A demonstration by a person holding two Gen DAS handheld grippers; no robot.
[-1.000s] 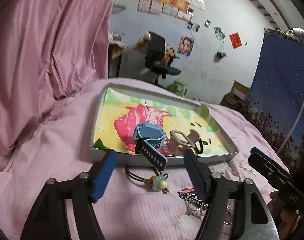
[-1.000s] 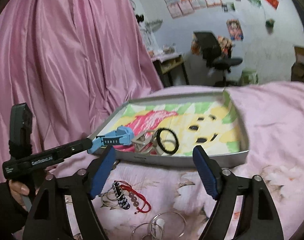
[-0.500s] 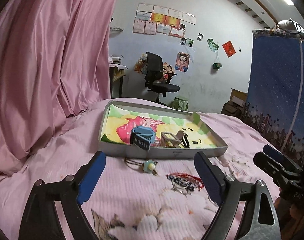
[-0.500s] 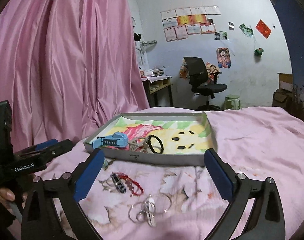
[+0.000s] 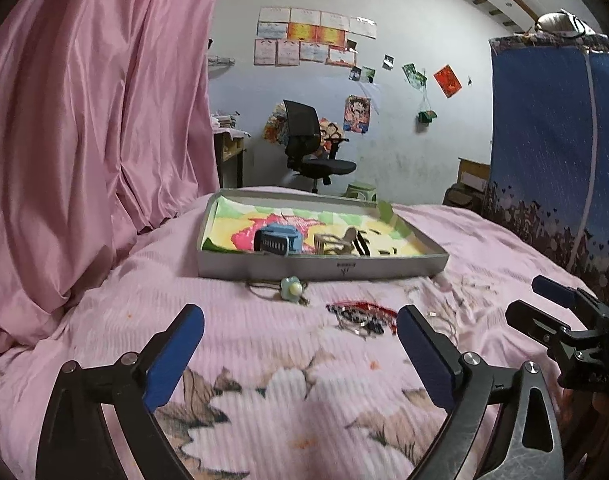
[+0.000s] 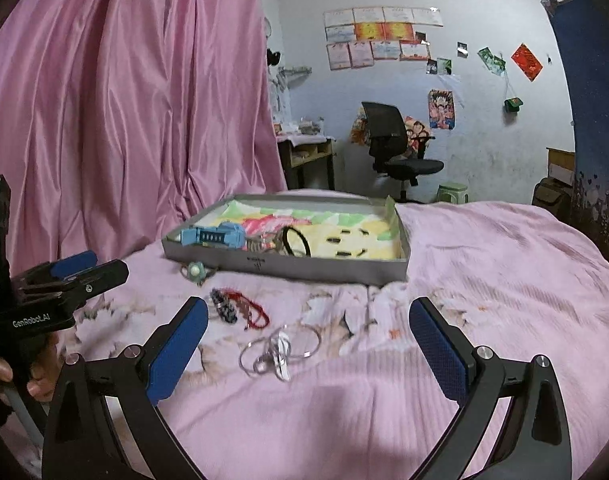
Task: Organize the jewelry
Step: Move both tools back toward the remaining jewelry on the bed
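My left gripper [image 5: 300,354] has just been opening and stands spread and empty above the pink bedspread [image 5: 264,360]; my right gripper [image 6: 308,344] is likewise spread, empty. The blue watch [image 6: 212,236] lies in the tray [image 6: 304,270]; the green charm [image 6: 195,270], red bracelet [image 6: 248,308] and silver rings [image 6: 280,348] lie loose. Thin rings could sink into soft cloth and slip the pads. Both grippers tilt gently downward.

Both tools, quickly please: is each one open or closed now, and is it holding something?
Left tool: open, jaws just opened wider, holding nothing.
Right tool: open, jaws just widened, holding nothing.
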